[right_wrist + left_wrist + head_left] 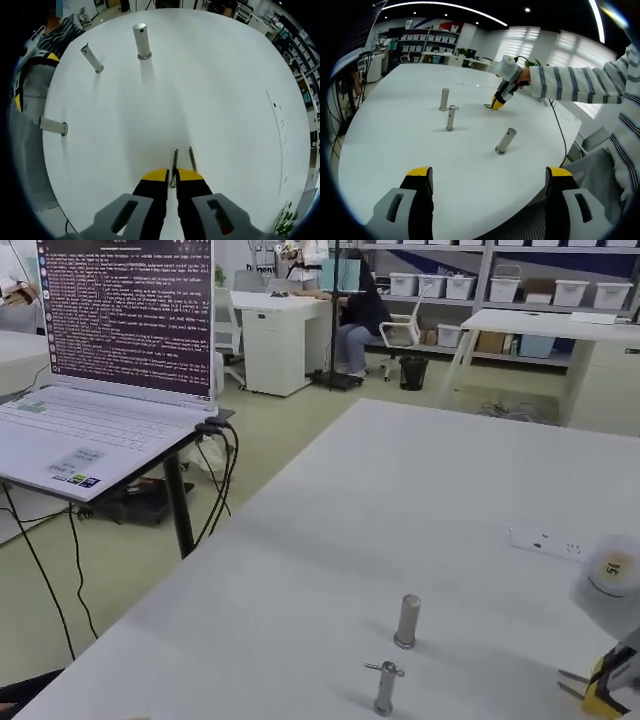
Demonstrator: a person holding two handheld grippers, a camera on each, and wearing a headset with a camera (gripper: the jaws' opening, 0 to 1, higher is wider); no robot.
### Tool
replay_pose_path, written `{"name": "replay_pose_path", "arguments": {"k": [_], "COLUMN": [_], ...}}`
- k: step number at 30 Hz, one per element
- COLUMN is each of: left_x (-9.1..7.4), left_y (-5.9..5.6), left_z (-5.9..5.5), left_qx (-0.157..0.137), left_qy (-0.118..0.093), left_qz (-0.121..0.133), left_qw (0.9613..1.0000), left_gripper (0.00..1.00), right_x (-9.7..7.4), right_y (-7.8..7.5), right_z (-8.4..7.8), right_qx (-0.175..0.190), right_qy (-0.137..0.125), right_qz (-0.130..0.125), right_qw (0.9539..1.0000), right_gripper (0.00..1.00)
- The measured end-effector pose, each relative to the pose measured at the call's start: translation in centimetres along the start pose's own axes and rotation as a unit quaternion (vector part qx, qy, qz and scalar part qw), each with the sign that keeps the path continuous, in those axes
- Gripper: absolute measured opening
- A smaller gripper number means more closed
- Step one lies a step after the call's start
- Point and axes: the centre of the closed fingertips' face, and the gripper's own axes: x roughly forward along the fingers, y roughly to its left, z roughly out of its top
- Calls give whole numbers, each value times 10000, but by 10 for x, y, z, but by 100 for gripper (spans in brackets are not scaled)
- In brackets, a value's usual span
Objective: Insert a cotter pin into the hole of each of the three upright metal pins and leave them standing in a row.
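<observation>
Three metal pins stand on the white table (395, 150). The far pin (444, 99) (407, 621) (142, 41) is bare. The middle pin (451, 118) (385, 687) (92, 58) carries a cotter pin through its top. The near pin (505, 141) (52, 126) stands apart to the side, and its hole looks bare. My right gripper (172, 175) (497, 102) (592, 695) is low over the table, shut on a thin two-legged cotter pin (175, 162) that points toward the pins. My left gripper (490, 185) stands open, well back from the pins, with nothing between its fingers.
A white power strip (545, 542) lies on the table beyond the right gripper. An open laptop (90, 430) sits on a stand to the left, with cables hanging from it. A person sits at a desk far back.
</observation>
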Motion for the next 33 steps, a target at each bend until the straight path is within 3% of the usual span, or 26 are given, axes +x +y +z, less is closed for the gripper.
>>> {"name": "replay_pose_path", "arguments": {"k": [2,5,9,13,14,24,28,33], "left_x": [0,1,1,1,1,-3,-2,-1], "left_y": [0,1,1,0,0,2,3,0], "left_z": [1,3,3,3,3,3,4,10], "left_qx": [-30,-73,-81,-78,-73,-89,-104,-171], "left_qy": [-9,-62,-45,-36,-35,-82,-113,-201], "left_qz": [4,20,19,6,15,79,112,46], "left_qw": [10000,10000,10000,10000,10000,9999,9998,9996], "left_gripper": [91,91,90,89,89,89,88,86], "right_x": [-1,0,0,1,1,-1,-6,-20], "right_y": [2,2,-1,-2,-1,2,5,8], "right_z": [0,0,0,0,0,-2,-7,-7], "right_qx": [-234,-292,-66,-36,-206,-104,-314,-363], "right_qy": [58,121,72,18,8,-112,-66,-238], "right_qz": [12,65,135,31,-29,-151,-254,-318], "right_qw": [9997,9995,9999,10000,9998,9998,9992,9986], "right_gripper": [0,0,0,0,0,0,0,0]}}
